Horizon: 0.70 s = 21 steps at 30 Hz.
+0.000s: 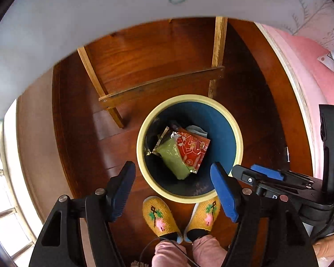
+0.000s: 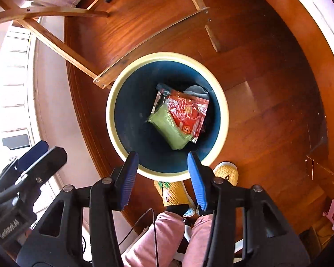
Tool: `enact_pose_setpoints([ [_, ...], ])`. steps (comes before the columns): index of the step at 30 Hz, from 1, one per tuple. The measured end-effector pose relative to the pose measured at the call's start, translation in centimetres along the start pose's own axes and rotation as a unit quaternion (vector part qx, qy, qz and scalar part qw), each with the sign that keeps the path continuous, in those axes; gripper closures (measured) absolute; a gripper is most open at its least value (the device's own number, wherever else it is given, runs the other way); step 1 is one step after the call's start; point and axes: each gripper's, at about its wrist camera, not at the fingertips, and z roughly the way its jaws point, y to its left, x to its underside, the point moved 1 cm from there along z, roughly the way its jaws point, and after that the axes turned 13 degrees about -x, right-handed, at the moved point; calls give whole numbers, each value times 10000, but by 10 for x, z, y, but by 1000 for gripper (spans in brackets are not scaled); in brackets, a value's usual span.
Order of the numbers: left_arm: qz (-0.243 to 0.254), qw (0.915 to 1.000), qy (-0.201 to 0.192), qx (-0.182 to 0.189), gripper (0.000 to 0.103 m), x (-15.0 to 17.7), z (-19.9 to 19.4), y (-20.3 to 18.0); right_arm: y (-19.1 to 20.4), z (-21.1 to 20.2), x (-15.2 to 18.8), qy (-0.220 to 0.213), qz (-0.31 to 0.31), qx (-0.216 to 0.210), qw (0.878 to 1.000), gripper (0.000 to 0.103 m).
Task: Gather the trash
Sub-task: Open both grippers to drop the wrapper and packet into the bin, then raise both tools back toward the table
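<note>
1. I have both hand-held grippers above the trash bin [image 1: 189, 148], cameras looking straight down

2. Left hand-held gripper [image 1: 173, 189]: jaws spread wide, nothing between the blue pads [image 1: 222, 191]. It hangs over the near rim of the bin

3. Right hand-held gripper [image 2: 162, 178]: jaws also apart, though less widely than the left, and empty. In the left wrist view I see it [image 1: 267, 175] just beside the left one

4. The bin, cream rim and dark blue inside, stands on the wooden floor [image 2: 267, 111] next to the wooden legs of a bench [image 1: 162, 84]

5. Trash inside the bin: 1 red wrapper [image 2: 189, 113] with a silver edge, 1 green packet [image 2: 169, 126] lying partly over it, and some grey material [image 2: 197, 90] underneath

6. The person's 2 yellow slippers [image 1: 160, 217] stand just beside the bin's near rim
</note>
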Motion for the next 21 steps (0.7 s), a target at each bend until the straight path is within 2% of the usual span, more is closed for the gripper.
enact_pose_setpoints([
  [5,70,9997,-179,-120,32,-3,-22,6,5,-24,4,-136,57,-87,9999,60],
  [9,20,9998,-206,-78,32,-5,-49,14,20,-54,6,-283,89,-180,9994,60],
  [14,61,9993,-360,-95,32,-4,-105,23,54,-105,9,-444,-13,-319,9985,60],
  [21,71,9968,-757,-253,32,-8,-208,40,109,-187,16,-725,-355,-514,9954,59],
])
